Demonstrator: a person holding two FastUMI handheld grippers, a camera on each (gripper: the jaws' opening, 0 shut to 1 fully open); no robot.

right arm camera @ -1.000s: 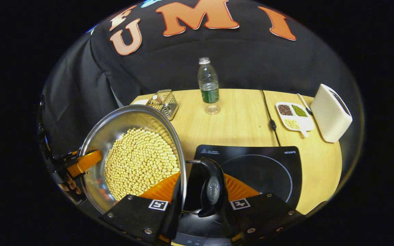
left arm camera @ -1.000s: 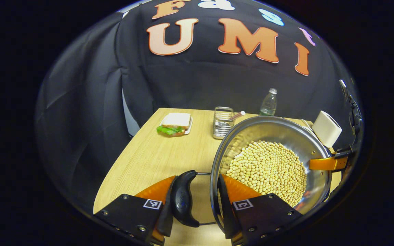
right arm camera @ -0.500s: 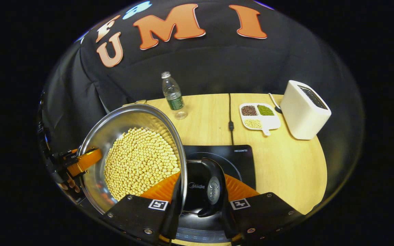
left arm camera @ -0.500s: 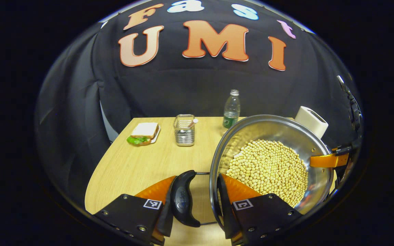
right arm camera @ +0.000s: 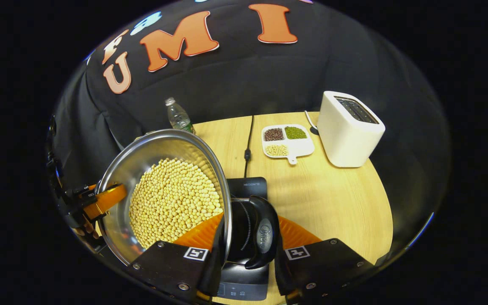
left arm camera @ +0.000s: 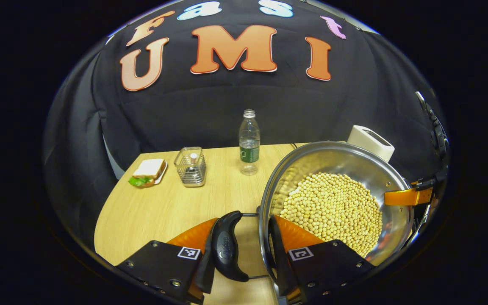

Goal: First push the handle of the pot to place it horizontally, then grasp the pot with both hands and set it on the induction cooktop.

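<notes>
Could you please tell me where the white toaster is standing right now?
In the right gripper view the white toaster stands upright at the far right of the wooden table, just right of the divided dish of beans.

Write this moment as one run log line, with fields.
phase: carry | pot: held at both handles | left gripper: shut on handle | right gripper: shut on handle | cooktop: under pot's right side

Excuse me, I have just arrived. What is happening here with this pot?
A person carries a steel pot full of pale beans with two handheld grippers. The left gripper clamps the wall and one black handle; the right gripper does the same opposite. The induction cooktop lies below on the wooden table.
</notes>
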